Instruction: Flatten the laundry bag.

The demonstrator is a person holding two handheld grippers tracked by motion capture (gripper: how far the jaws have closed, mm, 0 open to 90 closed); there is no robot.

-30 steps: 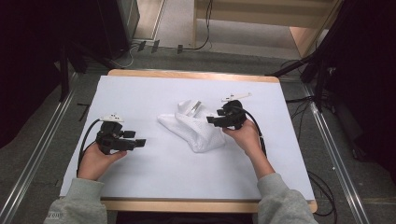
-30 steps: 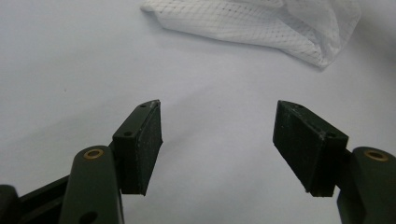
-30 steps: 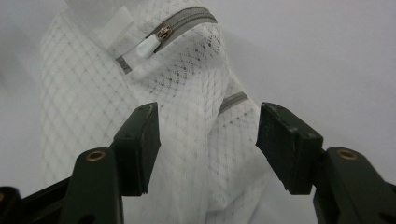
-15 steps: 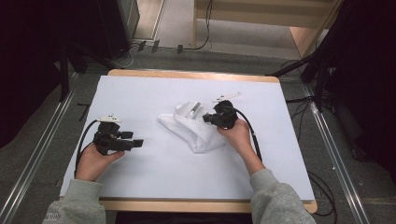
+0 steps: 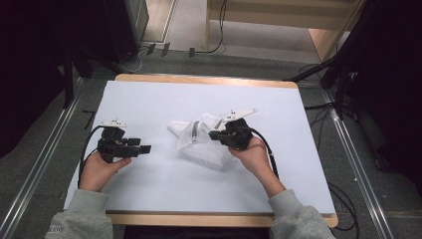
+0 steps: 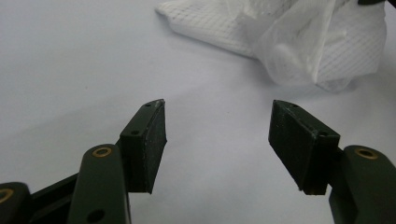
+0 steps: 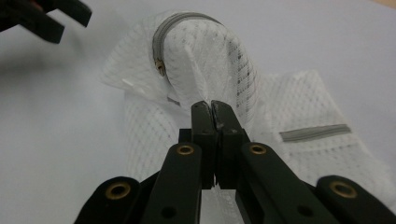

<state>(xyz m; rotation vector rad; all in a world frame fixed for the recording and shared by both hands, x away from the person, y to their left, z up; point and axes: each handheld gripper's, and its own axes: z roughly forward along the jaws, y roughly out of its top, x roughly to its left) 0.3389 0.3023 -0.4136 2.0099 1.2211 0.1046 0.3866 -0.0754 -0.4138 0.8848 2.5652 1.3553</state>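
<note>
My right gripper (image 7: 212,108) is clamped on a pinch of the white mesh laundry bag (image 5: 204,144), which lies crumpled mid-table on the white sheet (image 5: 149,99). It looks light, limp and snag-prone, so I'd grab near the grey zipper (image 7: 161,35), its stiffest edge. My left gripper (image 6: 219,140) hovers spread and empty, well short of the bag.
</note>
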